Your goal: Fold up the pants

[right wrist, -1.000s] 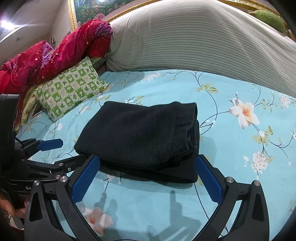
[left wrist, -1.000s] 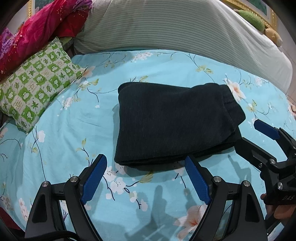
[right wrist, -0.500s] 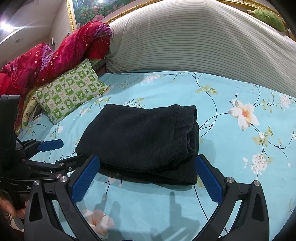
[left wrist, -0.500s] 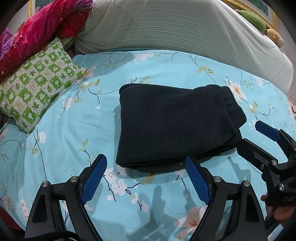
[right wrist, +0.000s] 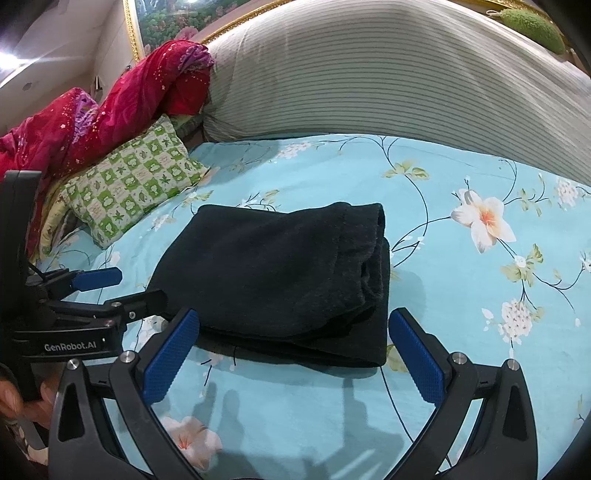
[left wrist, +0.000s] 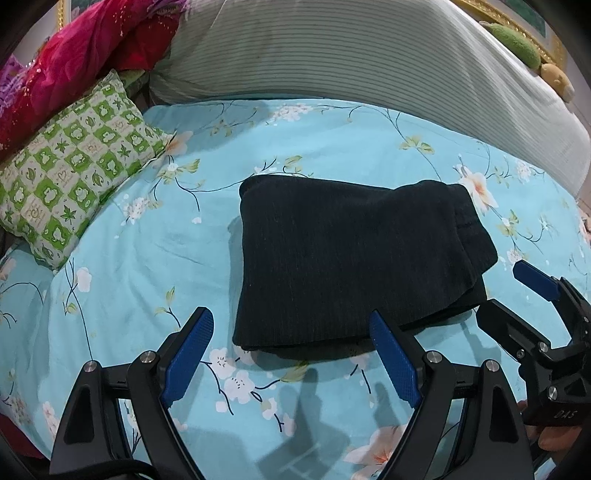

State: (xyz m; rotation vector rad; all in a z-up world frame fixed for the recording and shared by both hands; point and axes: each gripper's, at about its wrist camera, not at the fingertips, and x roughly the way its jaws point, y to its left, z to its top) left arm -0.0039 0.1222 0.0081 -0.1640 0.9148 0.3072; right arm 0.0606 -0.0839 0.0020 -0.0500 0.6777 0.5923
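the bed fills both my views, covered in a light blue sheet printed with flowers and thin branches. along its far side lies a long grey striped bolster, and in the far left corner a red quilt is bunched up. a green and white checked pillow leans just below the quilt, resting on the sheet. on the ledge behind the bolster, at the far right, sit a green plush and a small yellow plush. a gold picture frame hangs on the wall behind the quilt.

the pants are dark, almost black, and lie folded into a thick rectangle in the middle of the sheet, several layers stacked, with the layered edges showing on the right side. nothing is gripping them.

my left gripper hovers just in front of the pants' near edge, its blue pads wide apart and holding nothing. my right gripper sits the same way at the near right corner of the pants, its pads spread wide and not on the cloth. each gripper shows in the other's view, beside the pants: the right one at the right edge, the left one at the left edge.
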